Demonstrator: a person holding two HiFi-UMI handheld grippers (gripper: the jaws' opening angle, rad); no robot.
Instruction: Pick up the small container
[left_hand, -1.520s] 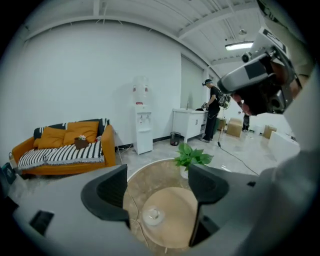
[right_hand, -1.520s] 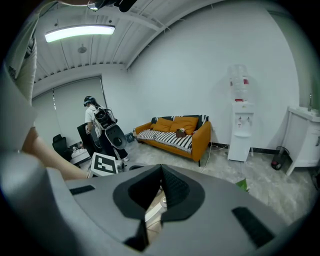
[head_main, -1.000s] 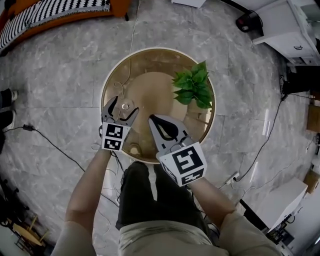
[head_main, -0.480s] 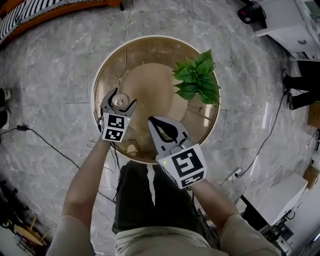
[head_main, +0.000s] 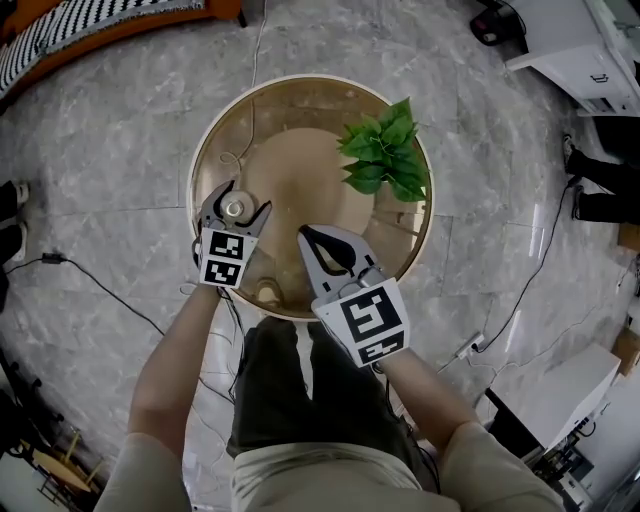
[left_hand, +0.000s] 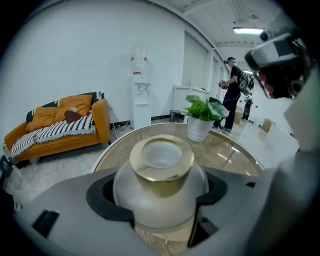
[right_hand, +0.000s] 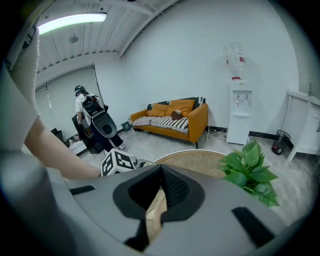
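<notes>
Left gripper (head_main: 238, 204) sits low over the near-left part of the round glass-topped table with the gold rim (head_main: 310, 78), bare forearm stretched straight out from the body. Its jaws are wide and closing, with the small frosted round container with the gold collar (left_hand: 161, 172) standing on the table right between the pads. Right gripper (head_main: 311, 236) hovers over the table's near edge, pointing towards the middle, jaws pinched together on nothing. A green leafy plant in a white pot (head_main: 385, 160) stands at the table's far-right side.
</notes>
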